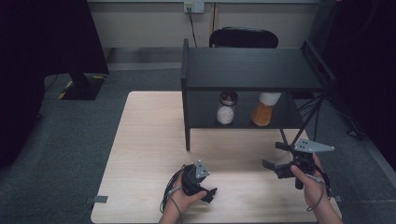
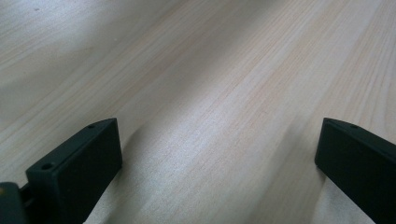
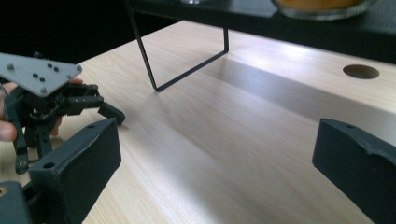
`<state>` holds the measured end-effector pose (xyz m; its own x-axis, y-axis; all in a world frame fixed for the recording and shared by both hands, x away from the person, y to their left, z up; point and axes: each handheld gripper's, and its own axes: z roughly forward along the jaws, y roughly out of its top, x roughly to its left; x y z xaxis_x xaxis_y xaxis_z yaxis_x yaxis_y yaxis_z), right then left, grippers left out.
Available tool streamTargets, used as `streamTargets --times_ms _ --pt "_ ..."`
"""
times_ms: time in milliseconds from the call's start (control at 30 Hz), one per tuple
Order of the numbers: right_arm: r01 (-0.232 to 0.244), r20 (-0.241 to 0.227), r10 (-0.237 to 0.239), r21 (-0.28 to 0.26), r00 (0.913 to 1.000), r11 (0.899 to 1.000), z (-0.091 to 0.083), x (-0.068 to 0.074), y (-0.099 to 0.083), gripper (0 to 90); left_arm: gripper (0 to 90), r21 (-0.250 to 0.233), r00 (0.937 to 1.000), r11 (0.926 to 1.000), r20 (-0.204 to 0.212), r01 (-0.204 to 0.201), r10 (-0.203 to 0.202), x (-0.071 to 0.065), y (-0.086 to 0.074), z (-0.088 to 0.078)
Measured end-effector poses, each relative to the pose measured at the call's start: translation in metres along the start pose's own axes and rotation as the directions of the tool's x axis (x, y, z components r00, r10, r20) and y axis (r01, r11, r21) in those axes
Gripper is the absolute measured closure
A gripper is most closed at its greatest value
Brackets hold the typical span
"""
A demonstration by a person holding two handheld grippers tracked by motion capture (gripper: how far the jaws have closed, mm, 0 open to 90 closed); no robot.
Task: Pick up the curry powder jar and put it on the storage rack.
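- Left tongs (image 1: 211, 193): jaws spread wide, empty, low over the table (image 1: 144, 140).
- Right tongs (image 1: 274, 157): jaws spread wide, empty, aimed leftward.
- White jar (image 1: 226, 112) and orange jar (image 1: 263, 112): on the black shelf's (image 1: 252, 70) lower level, well beyond both tongs.

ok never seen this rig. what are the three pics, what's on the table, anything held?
No robot here: a person holds a two-jaw gripper in each hand. The high view looks down on the table, with the left gripper and the right gripper low over the wood. The other two pictures come from cameras riding on each gripper, looking along its black jaws. Both sets of jaws stand wide apart with nothing between them. On the table is a black shelf; its lower level holds a white-filled jar and an orange-filled jar.
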<state>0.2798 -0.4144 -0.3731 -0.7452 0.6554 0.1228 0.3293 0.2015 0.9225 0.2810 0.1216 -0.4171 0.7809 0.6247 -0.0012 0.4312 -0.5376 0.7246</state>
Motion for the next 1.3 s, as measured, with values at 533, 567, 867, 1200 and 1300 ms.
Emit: streamTargets --times_ms 533,567,867,1200,1300 --pt "0.010 -0.001 -0.010 0.050 1.0000 0.999 0.003 0.002 -0.020 0.2 0.1 0.000 1.0000 1.0000 0.000 0.000 0.000 0.000 0.000 0.000" --pt "0.014 0.001 -0.015 0.056 0.9999 0.998 0.003 0.003 -0.021 0.2 0.1 0.000 1.0000 1.0000 0.000 0.000 0.000 0.000 0.000 0.000" --pt "0.022 -0.009 -0.022 0.100 0.9997 0.995 0.006 0.002 -0.035 0.2 0.2 0.000 1.0000 1.0000 0.000 0.000 0.000 0.000 0.000 0.000" --pt "0.025 -0.007 -0.024 0.139 0.9997 0.990 0.008 0.003 -0.047 0.4 0.1 0.000 1.0000 1.0000 0.000 0.000 0.000 0.000 0.000 0.000" --pt "0.021 -0.004 -0.020 0.155 0.9998 0.988 0.009 0.003 -0.049 0.5 0.1 0.000 1.0000 1.0000 0.000 0.000 0.000 0.000 0.000 0.000"
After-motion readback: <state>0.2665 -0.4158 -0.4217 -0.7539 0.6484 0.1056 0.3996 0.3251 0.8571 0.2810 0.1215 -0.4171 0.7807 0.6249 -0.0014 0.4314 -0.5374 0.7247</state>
